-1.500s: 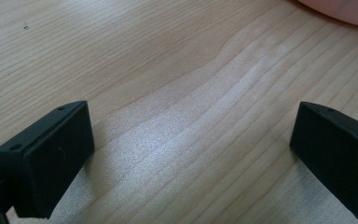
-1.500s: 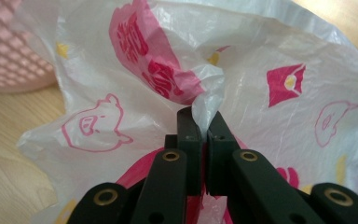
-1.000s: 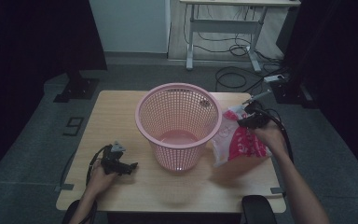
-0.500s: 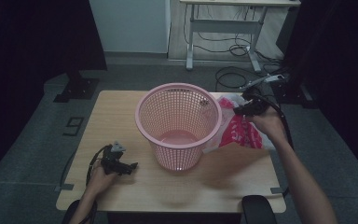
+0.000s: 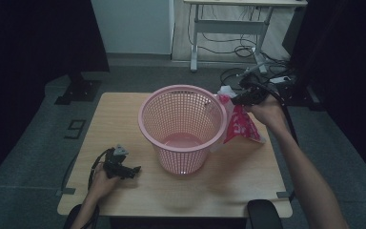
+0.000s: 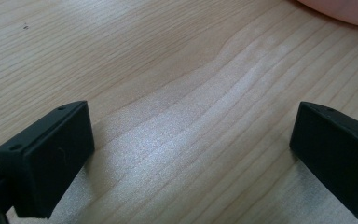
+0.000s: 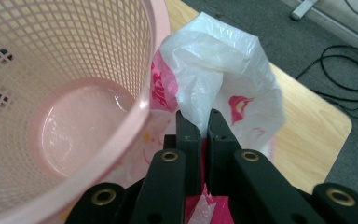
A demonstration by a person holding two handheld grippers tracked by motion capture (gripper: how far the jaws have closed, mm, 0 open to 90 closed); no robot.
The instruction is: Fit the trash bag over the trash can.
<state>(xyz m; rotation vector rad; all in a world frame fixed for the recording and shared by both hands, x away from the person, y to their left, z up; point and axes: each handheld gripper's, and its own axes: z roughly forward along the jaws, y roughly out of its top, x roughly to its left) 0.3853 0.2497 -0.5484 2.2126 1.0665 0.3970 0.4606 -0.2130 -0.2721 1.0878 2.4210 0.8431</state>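
One plastic bag (image 7: 223,93), white and pink, is held lifted just beside the rim of one pink basket (image 5: 183,126), clamped between the closed jaws of the right gripper (image 7: 204,122). The left gripper (image 6: 191,154) rests low on the table (image 5: 124,119), jaws wide apart; the bag's contents are perhaps hidden.

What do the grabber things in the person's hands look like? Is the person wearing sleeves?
Both grippers are black. The left gripper has two flat, blocky jaws, a grey three-cornered plate on top and a black cable looping behind it. The right gripper has slim black jaws on arms with brass-coloured rivets, and a cable too. No sleeves show: both forearms are bare.
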